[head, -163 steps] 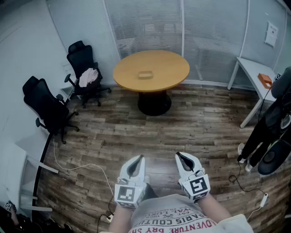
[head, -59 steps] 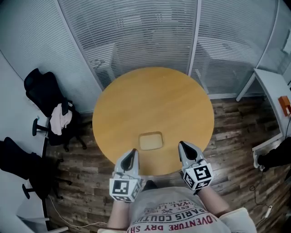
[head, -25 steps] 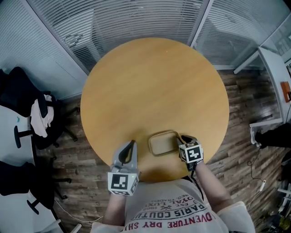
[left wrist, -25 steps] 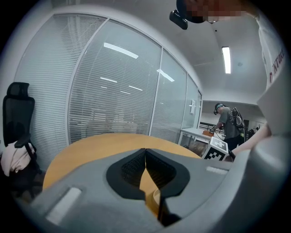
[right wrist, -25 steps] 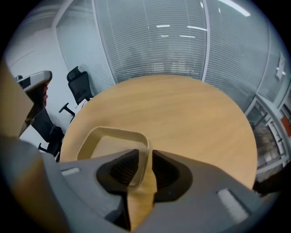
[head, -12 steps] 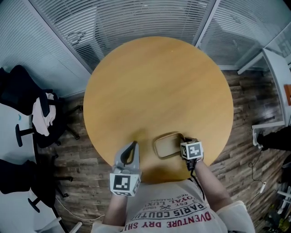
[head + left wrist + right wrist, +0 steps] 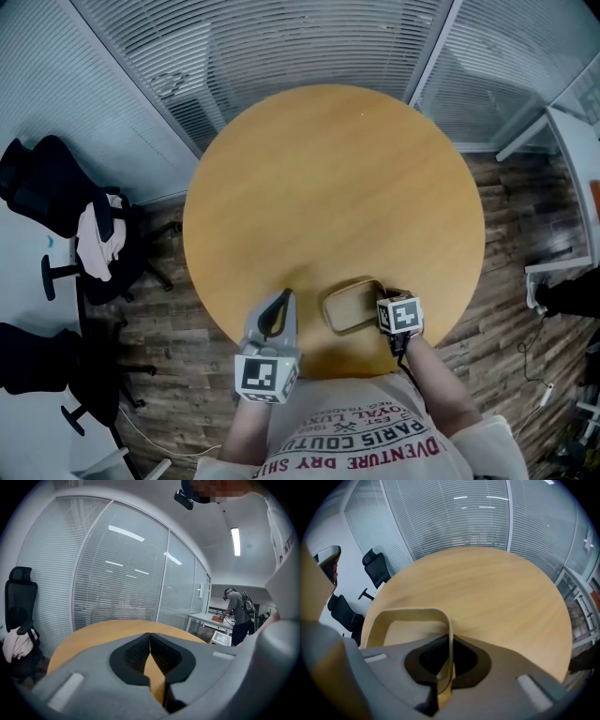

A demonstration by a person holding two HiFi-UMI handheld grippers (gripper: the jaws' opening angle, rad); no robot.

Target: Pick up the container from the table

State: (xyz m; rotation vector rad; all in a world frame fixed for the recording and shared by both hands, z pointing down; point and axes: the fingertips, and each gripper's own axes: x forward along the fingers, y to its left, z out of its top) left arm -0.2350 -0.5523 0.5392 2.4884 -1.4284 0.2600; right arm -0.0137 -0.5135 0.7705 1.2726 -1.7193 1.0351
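Container (image 7: 349, 307) lies on counter (image 7: 328, 169), lower centre of head view, near edge close to me. My right hand-held gripper (image 7: 384, 300) points steeply down, jaws closing tight on container's right wall. Thin wall fits pinch; body too wide, I judge. My left hand-held gripper (image 7: 280, 302) waits left of container, jaws together, empty, not touching it. Lift not yet done, I judge.

Container (image 7: 352, 307) on table (image 7: 328, 178), near edge; right hand-held gripper (image 7: 383, 299) at right wall (chairs (image 7: 45, 186) left).
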